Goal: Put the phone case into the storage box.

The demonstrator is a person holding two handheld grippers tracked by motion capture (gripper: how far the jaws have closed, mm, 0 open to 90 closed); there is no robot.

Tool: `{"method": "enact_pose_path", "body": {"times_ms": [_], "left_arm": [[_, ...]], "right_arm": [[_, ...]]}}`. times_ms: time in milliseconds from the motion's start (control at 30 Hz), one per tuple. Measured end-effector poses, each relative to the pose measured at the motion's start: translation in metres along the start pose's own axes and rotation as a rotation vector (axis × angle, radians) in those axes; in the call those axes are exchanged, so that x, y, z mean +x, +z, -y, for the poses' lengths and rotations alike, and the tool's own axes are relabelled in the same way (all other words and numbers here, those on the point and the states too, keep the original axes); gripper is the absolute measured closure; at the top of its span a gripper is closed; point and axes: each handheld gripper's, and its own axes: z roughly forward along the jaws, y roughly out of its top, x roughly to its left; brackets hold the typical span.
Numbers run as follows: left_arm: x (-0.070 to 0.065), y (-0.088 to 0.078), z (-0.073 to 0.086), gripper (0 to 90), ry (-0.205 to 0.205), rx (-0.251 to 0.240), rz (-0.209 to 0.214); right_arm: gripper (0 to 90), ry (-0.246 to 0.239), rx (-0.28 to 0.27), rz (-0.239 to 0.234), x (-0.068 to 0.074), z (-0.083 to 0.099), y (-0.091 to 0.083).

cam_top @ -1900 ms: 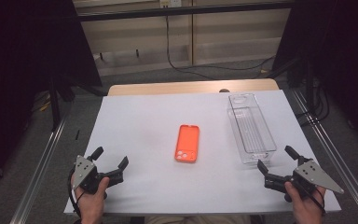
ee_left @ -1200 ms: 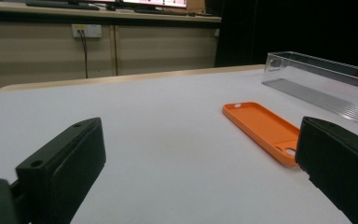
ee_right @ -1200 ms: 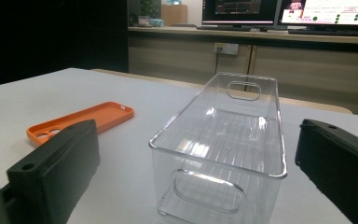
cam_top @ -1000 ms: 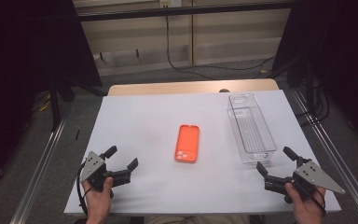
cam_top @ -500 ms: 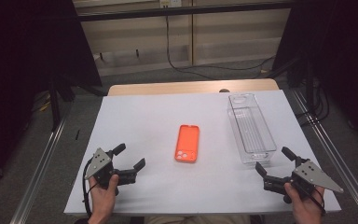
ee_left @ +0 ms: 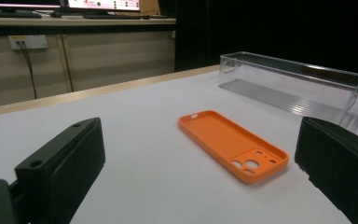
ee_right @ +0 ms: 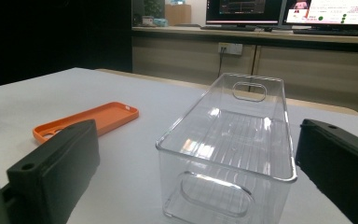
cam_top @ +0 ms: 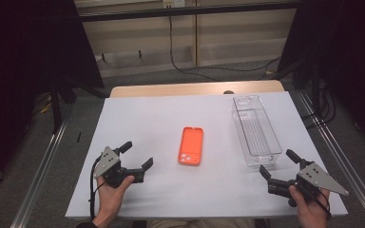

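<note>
The white counter [cam_top: 171, 118] carries no readable writing, nor do the things on it. A clear plastic bin [cam_top: 255, 130] lies toward two o'clock, empty. An orange phone case [cam_top: 191, 145] lies flat at the centre, camera cut-outs nearest the person. The left claw [cam_top: 138, 156], at eight o'clock, points toward the case, jaws apart. The right claw [cam_top: 279, 166], at four o'clock, faces the bin's near end, jaws apart.

A phone case [cam_top: 191, 145] lies flat at the middle of the table [cam_top: 142, 118]. A clear bin [cam_top: 255, 130] stands at its three o'clock, apart. The left gripper [cam_top: 137, 156] sits at the case's eight o'clock, the right gripper [cam_top: 277, 165] at its four o'clock.
</note>
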Motion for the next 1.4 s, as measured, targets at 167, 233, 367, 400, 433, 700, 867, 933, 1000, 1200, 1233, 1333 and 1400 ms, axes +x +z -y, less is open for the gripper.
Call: {"method": "enact_pose_path", "body": {"times_ms": [167,233,367,400,433,700,867,933,1000,1200,1233,1333,1400], "left_arm": [[-0.004,0.011,-0.003,1.8,0.013,-0.026,0.017],[-0.006,0.015,-0.003,1.7,0.008,-0.025,0.024],[-0.008,0.019,-0.004,1.7,0.006,-0.022,0.03],[-0.009,0.022,-0.004,1.8,0.005,-0.025,0.036],[-0.008,0.023,-0.005,1.7,0.011,-0.024,0.035],[-0.009,0.034,-0.006,2.3,-0.001,-0.025,0.039],[-0.011,0.041,-0.009,2.6,0.007,-0.029,0.052],[-0.012,0.044,-0.011,2.6,0.021,-0.031,0.054],[-0.012,0.045,-0.012,2.6,0.022,-0.033,0.054],[-0.015,0.054,-0.011,2.6,0.032,-0.014,0.066],[-0.015,0.055,-0.011,2.6,0.036,-0.015,0.065],[-0.016,0.059,-0.012,2.5,0.032,-0.021,0.068],[-0.017,0.062,-0.014,2.6,0.034,-0.025,0.07]], "right_arm": [[0.0,-0.003,0.002,0.002,0.0,0.0,0.0],[0.0,-0.004,0.003,0.002,-0.001,0.0,0.0],[0.0,-0.002,0.003,0.002,-0.001,0.0,0.0],[0.0,-0.002,0.003,0.001,-0.001,0.0,0.0],[0.0,-0.001,0.003,0.001,-0.001,0.0,0.0],[0.0,-0.003,0.002,0.002,-0.001,0.0,0.0],[0.0,-0.003,0.0,0.0,-0.001,0.0,0.0],[0.0,-0.003,0.001,-0.001,-0.001,0.0,0.0],[0.0,-0.003,0.0,0.0,0.0,0.0,0.0],[0.0,-0.003,0.0,-0.001,0.0,0.0,-0.001],[0.0,-0.003,0.0,-0.003,-0.001,0.0,0.0],[0.0,-0.005,0.0,-0.001,0.0,0.0,0.0],[0.0,-0.004,0.0,0.0,0.0,0.0,0.0]]}}
